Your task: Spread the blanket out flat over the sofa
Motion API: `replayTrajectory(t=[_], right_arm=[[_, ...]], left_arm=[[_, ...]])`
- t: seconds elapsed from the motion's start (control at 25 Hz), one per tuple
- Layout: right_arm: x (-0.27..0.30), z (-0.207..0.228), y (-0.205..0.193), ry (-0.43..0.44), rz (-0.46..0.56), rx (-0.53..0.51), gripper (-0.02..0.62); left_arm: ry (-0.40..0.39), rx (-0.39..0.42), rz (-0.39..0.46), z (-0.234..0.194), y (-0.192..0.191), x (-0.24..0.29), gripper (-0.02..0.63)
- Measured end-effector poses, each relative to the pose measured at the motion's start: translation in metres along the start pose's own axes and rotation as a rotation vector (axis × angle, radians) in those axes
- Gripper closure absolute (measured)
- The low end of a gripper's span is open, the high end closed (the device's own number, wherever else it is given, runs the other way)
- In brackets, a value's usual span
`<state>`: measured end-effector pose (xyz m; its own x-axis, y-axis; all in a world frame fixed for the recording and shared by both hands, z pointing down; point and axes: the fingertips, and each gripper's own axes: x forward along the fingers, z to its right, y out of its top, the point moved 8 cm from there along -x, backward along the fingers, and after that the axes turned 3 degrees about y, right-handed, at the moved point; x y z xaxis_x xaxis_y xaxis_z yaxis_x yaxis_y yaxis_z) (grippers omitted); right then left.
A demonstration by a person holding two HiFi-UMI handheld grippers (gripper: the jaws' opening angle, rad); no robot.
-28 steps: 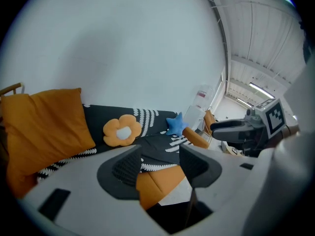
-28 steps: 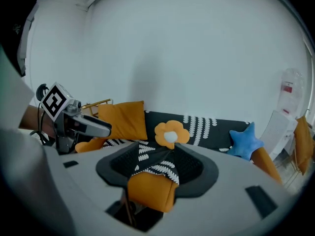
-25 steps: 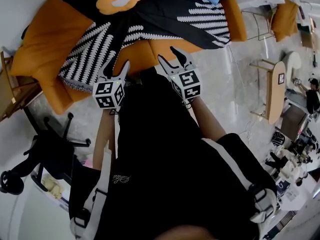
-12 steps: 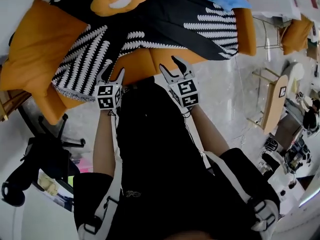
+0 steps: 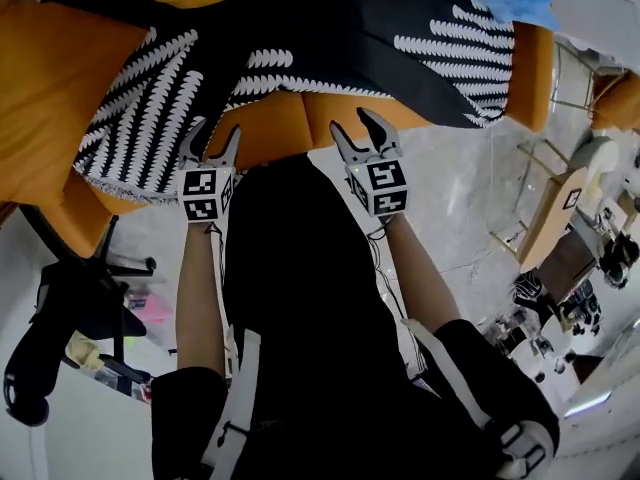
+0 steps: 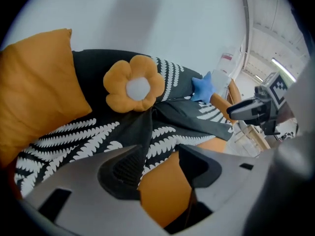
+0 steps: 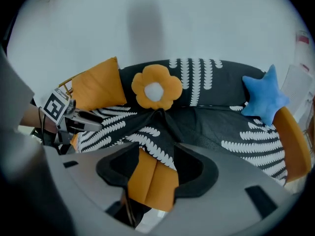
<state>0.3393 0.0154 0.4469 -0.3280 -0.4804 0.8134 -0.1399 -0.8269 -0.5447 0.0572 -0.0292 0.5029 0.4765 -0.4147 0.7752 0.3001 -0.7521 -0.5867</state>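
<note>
Clearly, both claws stand with jaws apart and nothing between the pads. The left claw (image 5: 213,138) and the right claw (image 5: 353,126) point down at the front of the orange sofa (image 5: 285,123), side by side. In the left gripper view, only orange seat cushion shows in the gap of the left claw (image 6: 157,166); the right gripper view shows the same for the right claw (image 7: 152,173).

The blanket (image 5: 330,38), black with white fern-leaf print, lies rumpled over the sofa's seat and back. It gathers into a dark fold at the middle and leaves the front of the seat bare. A flower-shaped orange cushion (image 6: 134,84) with a white centre sits on the blanket above that fold. A blue star cushion (image 7: 263,95) rests at 1 end and a plain orange cushion (image 6: 34,92) at the other.

Each claw's cube carries black-and-white square markers, patterns rather than letters. A black chair (image 5: 70,298) stands on the pale floor (image 5: 460,198) beside the sofa.
</note>
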Motion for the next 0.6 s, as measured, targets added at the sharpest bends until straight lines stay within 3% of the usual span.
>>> replayTrajectory(t=[0.36,0.52,0.6], right_arm=[[0.067,0.038,-0.003,0.015,-0.015,-0.002,0.365],[0.095,0.054,0.0,0.01,-0.035,-0.03,0.364],[0.114,0.061,0.001,0.011,-0.05,-0.047,0.358]], left_arm=[[-0.021,-0.053,-0.023,-0.006,0.0,0.05,0.362],[-0.03,-0.155,-0.051,-0.011,-0.001,0.075,0.362],[-0.017,-0.146,-0.077,-0.017,-0.004,0.087,0.362]])
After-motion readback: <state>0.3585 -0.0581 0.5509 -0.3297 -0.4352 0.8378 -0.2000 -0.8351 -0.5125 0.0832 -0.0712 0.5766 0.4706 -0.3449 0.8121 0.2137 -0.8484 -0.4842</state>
